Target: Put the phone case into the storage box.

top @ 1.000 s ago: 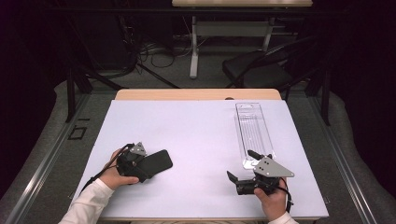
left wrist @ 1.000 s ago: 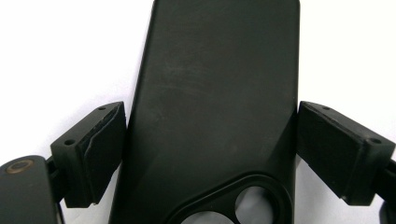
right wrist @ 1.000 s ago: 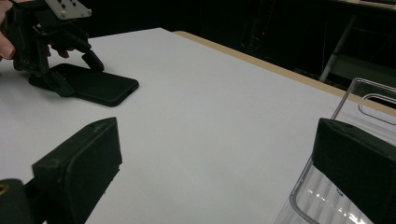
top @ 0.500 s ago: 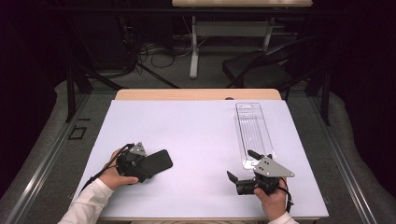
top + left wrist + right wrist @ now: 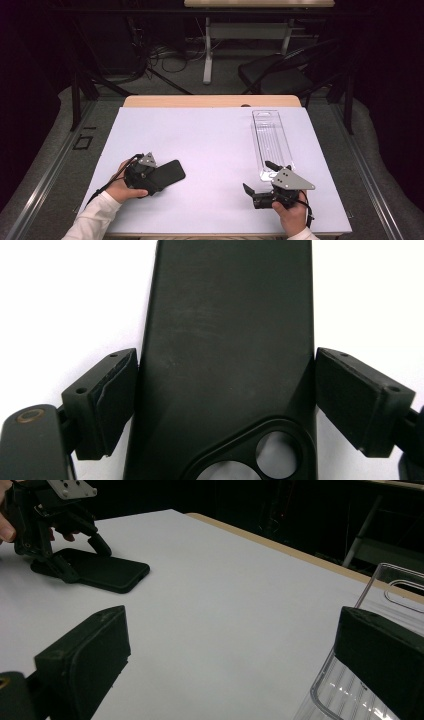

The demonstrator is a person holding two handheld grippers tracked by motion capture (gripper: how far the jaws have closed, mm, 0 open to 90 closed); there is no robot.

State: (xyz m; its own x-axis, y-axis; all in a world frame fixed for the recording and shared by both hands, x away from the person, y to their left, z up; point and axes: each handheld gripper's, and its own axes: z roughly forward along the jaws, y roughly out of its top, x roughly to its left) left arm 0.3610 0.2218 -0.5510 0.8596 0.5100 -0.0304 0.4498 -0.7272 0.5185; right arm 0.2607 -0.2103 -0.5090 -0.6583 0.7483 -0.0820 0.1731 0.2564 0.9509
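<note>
We see the left gripper (image 5: 150,176) straddling the black phone case (image 5: 225,355), jaws at its edges, contact unclear. The right gripper (image 5: 259,190) stands wide apart, empty, beside the clear plastic tray (image 5: 272,142).

No text, label, brand, number or sign can be read on anything here.

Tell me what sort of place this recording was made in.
Probably a lab or workshop set up for recording, not a home: a bare white-topped table under a fixed camera, loose cables on the floor behind it, and an empty black chair by another desk.
</note>
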